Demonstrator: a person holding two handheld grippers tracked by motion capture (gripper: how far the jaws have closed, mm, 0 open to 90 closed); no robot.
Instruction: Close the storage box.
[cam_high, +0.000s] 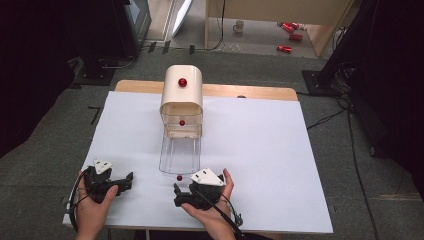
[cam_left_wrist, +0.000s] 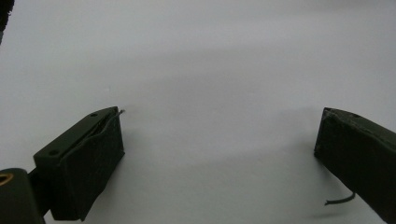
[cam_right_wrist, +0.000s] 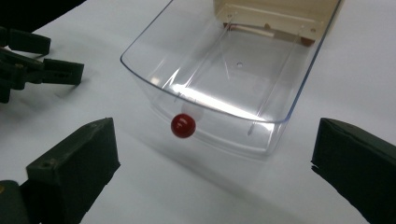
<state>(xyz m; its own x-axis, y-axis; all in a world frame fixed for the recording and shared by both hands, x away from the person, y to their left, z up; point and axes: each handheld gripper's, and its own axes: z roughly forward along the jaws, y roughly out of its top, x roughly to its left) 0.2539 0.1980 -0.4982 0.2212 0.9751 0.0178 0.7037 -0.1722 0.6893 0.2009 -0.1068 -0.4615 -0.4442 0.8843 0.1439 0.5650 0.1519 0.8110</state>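
Two grippers sit low over the white table (cam_high: 260, 150), with a cream drawer cabinet (cam_high: 182, 95) standing at its far middle. Its clear bottom drawer (cam_high: 180, 152) is pulled fully out toward the person and looks empty. The right gripper (cam_high: 181, 192) rests just in front of the drawer, jaws spread wide with nothing between them; the left gripper (cam_high: 127, 181) lies off to the side, also spread and empty. The drawer's red knob (cam_right_wrist: 183, 125) is just ahead of the right jaws. My guess: the pull-out is done, and next comes either loading the drawer or closing on that knob to push it home.
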